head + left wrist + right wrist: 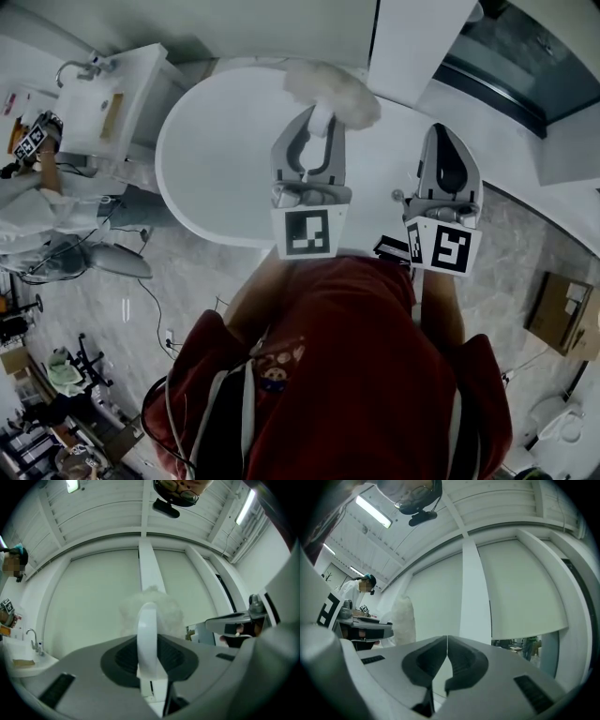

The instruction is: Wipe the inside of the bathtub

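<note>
Bathtub: I see a white oval bathtub [211, 155] ahead of me in the head view; every place below is given relative to it.
Left gripper: my left gripper [317, 127] is over the bathtub's middle, its jaws clamped on the white handle [147, 639] of a fluffy duster [330, 89].
Duster: its pale, fuzzy head shows over the bathtub's far edge, just past the jaw tips. I cannot tell whether it touches the bathtub.
Right gripper: my right gripper [448, 141] is over the bathtub's right side, beside the left one. Its jaws are pressed together with nothing between them.
Sink: a white sink [103, 108] with a curved tap stands just left of the bathtub.
Box: a brown cardboard box [561, 314] sits on the floor, well to the right of the bathtub and nearer me.
Me: my red top [356, 375] fills the lower part of the head view, on the bathtub's near side.
</note>
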`<state>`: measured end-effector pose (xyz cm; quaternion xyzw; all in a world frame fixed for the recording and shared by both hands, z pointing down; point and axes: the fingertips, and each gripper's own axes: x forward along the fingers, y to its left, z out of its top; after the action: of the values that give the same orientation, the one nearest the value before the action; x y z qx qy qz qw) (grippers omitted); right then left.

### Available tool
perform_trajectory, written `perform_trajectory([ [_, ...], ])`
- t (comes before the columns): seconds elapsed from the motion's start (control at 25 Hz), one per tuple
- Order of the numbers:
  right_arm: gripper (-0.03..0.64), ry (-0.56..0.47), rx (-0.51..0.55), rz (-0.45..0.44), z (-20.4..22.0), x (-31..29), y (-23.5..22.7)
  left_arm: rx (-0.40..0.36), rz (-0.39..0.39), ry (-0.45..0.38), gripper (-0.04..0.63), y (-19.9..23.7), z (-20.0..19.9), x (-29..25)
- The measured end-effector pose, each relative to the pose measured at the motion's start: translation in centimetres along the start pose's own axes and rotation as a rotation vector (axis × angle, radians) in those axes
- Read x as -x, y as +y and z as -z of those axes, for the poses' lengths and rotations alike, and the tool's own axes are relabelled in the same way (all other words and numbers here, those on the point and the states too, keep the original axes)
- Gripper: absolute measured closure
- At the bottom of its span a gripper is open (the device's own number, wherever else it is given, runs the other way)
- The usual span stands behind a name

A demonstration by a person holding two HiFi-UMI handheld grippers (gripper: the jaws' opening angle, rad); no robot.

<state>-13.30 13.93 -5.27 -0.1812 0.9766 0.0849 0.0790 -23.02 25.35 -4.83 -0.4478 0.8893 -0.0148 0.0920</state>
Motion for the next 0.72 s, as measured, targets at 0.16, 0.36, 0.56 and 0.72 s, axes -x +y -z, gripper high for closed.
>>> perform_trajectory([
  [0.16, 0.603, 0.01, 0.005, 0.002, 0.25, -0.11, 0.12, 0.009, -0.003, 0.009, 0.506, 0.2, 0.35, 0.0],
  [0.36, 0.603, 0.017, 0.012, -0.006, 0.31, -0.16, 0.23, 0.003, -0.006, 0.005, 0.506, 0.26, 0.25, 0.04],
  [0.56, 0.603, 0.017, 0.021, -0.014, 0.22, -0.02, 0.42, 0.013, -0.003, 0.01, 0.506, 0.16, 0.29, 0.14],
  [0.72, 0.603, 0.02, 0.025, -0.018, 0.14, -0.05, 0.35, -0.001, 0.006, 0.011, 0.506, -0.03, 0.22, -0.05],
])
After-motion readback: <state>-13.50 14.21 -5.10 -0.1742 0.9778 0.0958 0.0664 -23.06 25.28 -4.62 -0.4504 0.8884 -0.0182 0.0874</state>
